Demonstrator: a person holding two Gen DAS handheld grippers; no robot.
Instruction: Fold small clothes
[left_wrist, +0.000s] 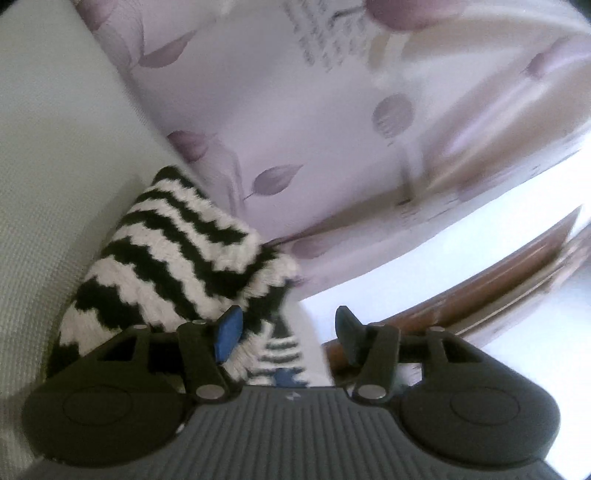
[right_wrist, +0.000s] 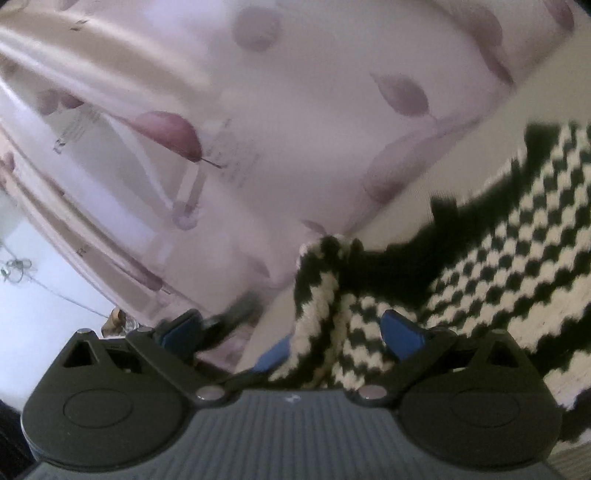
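A black-and-white zigzag knitted garment (left_wrist: 166, 258) lies folded on a pale surface (left_wrist: 44, 166), left of centre in the left wrist view. My left gripper (left_wrist: 288, 332) is open, its left blue pad (left_wrist: 227, 334) at the garment's near edge, nothing between the jaws. In the right wrist view the same garment (right_wrist: 480, 266) spreads to the right, with a bunched fold (right_wrist: 325, 295) lying between the jaws. My right gripper (right_wrist: 295, 332) is open around that fold without clamping it, its right blue pad (right_wrist: 402, 332) against the knit.
A pale lilac curtain with purple leaf prints (left_wrist: 295, 110) hangs close behind the surface; it also fills the right wrist view (right_wrist: 221, 129). A brown wooden frame (left_wrist: 461, 295) and bright floor show at right in the left wrist view.
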